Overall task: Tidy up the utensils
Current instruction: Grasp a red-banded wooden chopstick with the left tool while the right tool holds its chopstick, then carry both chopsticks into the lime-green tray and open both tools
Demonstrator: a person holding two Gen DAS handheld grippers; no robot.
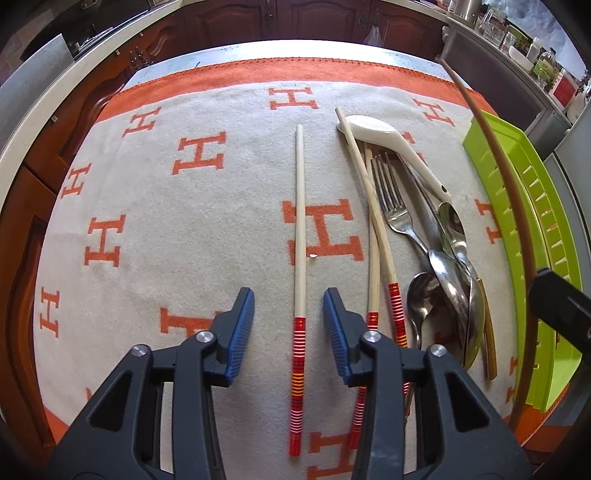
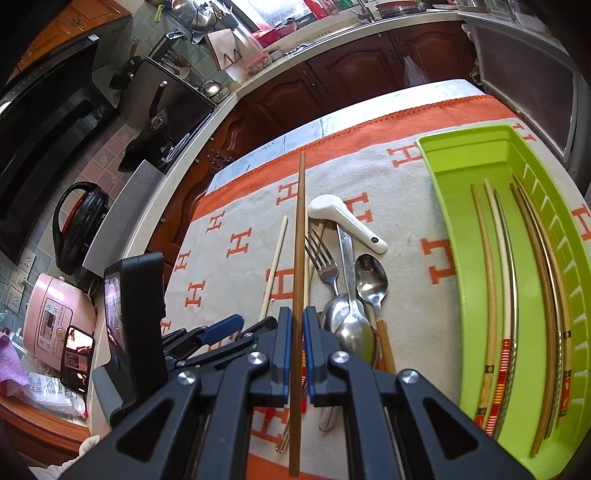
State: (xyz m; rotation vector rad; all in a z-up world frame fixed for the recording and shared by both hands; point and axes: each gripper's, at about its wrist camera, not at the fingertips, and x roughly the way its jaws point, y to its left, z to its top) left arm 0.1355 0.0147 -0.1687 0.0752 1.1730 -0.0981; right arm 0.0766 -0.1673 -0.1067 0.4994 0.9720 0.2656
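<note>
The left gripper [image 1: 289, 302] hangs above a beige cloth [image 1: 184, 240] w/ orange H marks, its blue pads [image 1: 242, 325] partway apart on either side of a single pale chopstick [image 1: 298, 221] w/ a red-striped end; the stick lies flat on the cloth between the pads, not touched by them. The right gripper [image 2: 297, 332] is clamped narrow on a dark brown chopstick [image 2: 298, 258], which runs straight between its pads and sticks out past both ends, lifted over the utensil pile. That pile sits just right of the single pale stick: two more red-banded chopsticks [image 1: 384, 240], a fork [image 1: 391, 199], a white ceramic spoon [image 1: 373, 129] at the far end w/ its handle angled over the metal pieces, and several steel spoons [image 1: 450, 258] overlapping, one w/ a wooden handle. A lime-green tray [image 2: 443, 177] stands on the cloth well to the right of the pile; in the right wrist view it holds approx. six chopsticks lying lengthwise, some pale, some dark, a few w/ red-striped ends. Kitchen counter and wood cabinets [image 1: 295, 18] run behind the table; a pink rice cooker [image 2: 55, 314] and two phones [image 2: 122, 314] show at the left of the right wrist view
</note>
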